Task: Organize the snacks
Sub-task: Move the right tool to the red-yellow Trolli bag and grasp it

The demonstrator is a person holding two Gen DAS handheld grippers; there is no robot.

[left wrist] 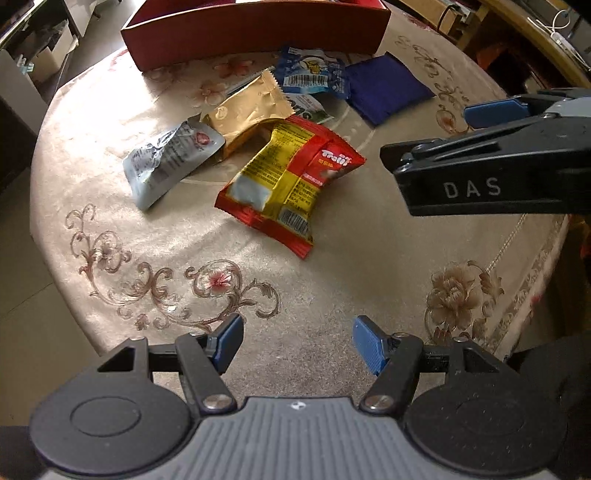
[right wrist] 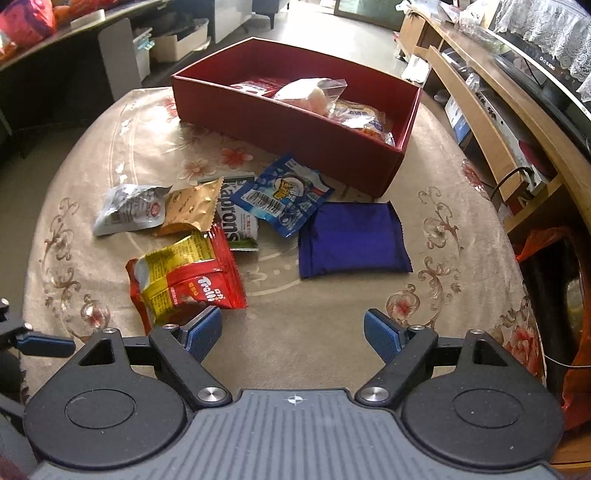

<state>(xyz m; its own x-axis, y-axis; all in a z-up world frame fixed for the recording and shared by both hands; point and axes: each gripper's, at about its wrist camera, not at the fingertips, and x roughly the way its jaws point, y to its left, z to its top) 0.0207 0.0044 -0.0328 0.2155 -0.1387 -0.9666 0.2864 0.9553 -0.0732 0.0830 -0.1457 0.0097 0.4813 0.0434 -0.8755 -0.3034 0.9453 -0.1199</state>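
Note:
Several snack packets lie on a round table with a floral cloth [left wrist: 258, 295]. A red and yellow Trolli bag [left wrist: 291, 184] [right wrist: 184, 280] is nearest. Around it lie a silver pouch [left wrist: 170, 162] [right wrist: 127, 214], a gold packet [left wrist: 247, 114] [right wrist: 188, 210], a blue and white packet [left wrist: 314, 72] [right wrist: 284, 195], a green and white packet [right wrist: 238, 218] and a dark blue packet [left wrist: 388, 86] [right wrist: 351, 240]. My left gripper [left wrist: 297, 343] hangs open above bare cloth, short of the Trolli bag. My right gripper [right wrist: 293, 334] is open too, its left pad [right wrist: 205, 332] beside the Trolli bag, and shows side-on at the right of the left wrist view [left wrist: 480, 147].
A red box [right wrist: 295, 125] [left wrist: 258, 33] stands at the table's far side with several snacks inside. Wooden shelving [right wrist: 498, 122] runs along the right. Desks and storage bins [right wrist: 166, 44] stand at the far left. The table edge curves close on both sides.

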